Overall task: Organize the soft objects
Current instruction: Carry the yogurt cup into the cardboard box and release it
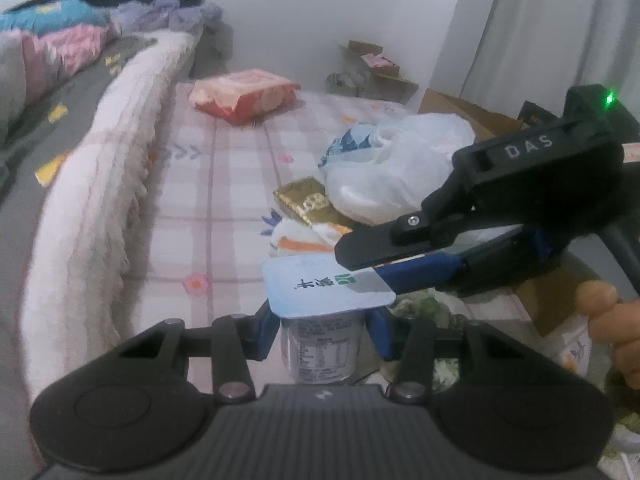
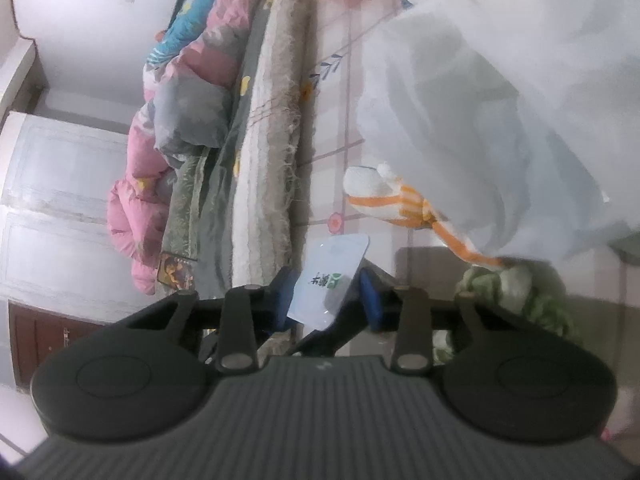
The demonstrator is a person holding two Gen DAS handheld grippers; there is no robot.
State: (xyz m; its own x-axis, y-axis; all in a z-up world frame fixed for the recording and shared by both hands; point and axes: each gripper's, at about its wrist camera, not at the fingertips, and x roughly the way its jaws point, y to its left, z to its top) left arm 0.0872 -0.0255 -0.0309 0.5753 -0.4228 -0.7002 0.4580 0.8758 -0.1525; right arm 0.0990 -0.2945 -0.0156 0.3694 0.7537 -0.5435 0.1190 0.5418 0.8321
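My left gripper (image 1: pixel 322 330) is shut on a white yogurt cup (image 1: pixel 322 350) with a pale blue foil lid (image 1: pixel 326 286), held above the bed. My right gripper (image 1: pixel 370 268) reaches in from the right, and its jaws close on the lid's right edge. In the right wrist view the right gripper (image 2: pixel 326 300) has the lid (image 2: pixel 330 280) between its blue pads. A white and orange striped sock (image 1: pixel 298 240) (image 2: pixel 394 200) lies just beyond the cup. A white plastic bag (image 1: pixel 396 164) (image 2: pixel 500 120) lies further right.
A gold packet (image 1: pixel 308 200) lies by the bag. A red snack pack (image 1: pixel 244 96) sits at the far end of the pink plaid sheet (image 1: pixel 224 184). A fringed white blanket (image 1: pixel 104 168) and piled quilts (image 2: pixel 180 140) lie left. Cardboard boxes (image 1: pixel 460 112) stand beyond the bed.
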